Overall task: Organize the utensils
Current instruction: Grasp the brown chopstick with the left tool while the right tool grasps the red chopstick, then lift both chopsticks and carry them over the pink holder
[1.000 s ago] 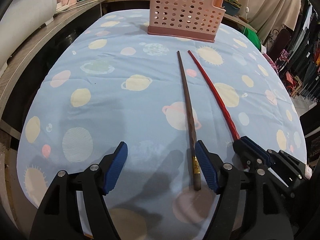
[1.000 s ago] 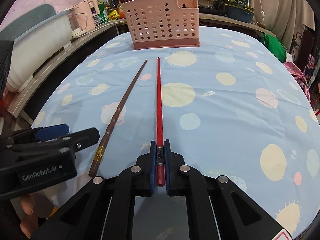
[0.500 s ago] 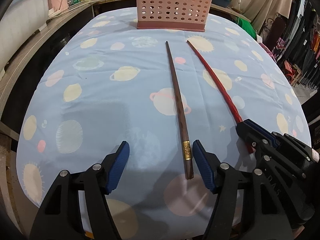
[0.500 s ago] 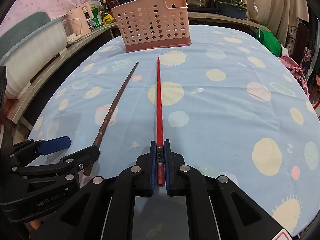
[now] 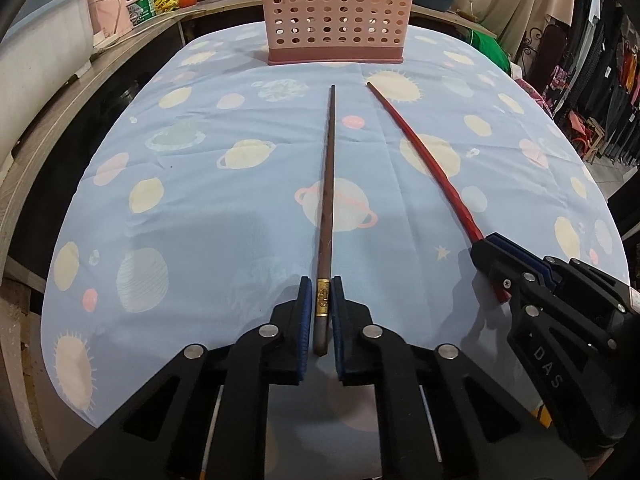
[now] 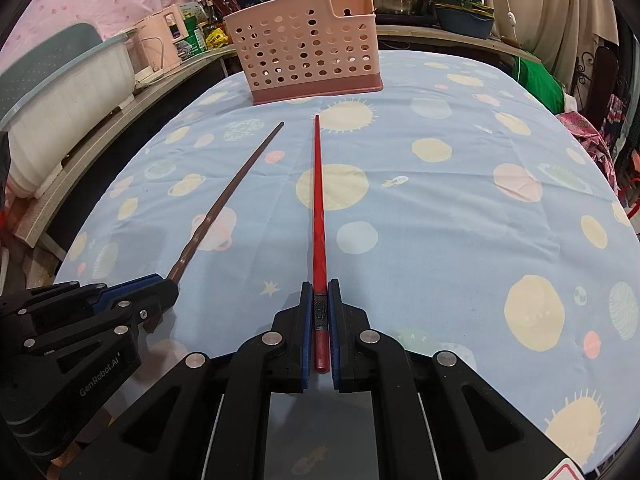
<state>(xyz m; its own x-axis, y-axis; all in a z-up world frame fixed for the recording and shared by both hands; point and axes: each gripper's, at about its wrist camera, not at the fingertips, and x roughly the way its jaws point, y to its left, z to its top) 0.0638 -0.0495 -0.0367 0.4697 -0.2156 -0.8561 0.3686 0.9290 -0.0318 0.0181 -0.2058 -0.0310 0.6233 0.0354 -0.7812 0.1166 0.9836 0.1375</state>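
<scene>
Brown chopstick point(image 5: 326, 200) clamped in left hand-held gripper point(image 5: 320, 304), red chopstick point(image 6: 318, 208) clamped in right hand-held gripper point(image 6: 320, 308)

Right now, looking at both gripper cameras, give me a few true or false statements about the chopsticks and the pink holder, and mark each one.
1. The left gripper is shut on the brown chopstick. True.
2. The right gripper is open, with nothing between its fingers. False: it is shut on the red chopstick.
3. The red chopstick is already standing in the pink utensil holder. False: its tip points toward the holder but stops short of it, above the blue tablecloth.
4. Both chopsticks point with their thin tips toward the holder. True.
5. The holder lies tipped on its side. False: it stands upright at the far end of the table.
</scene>
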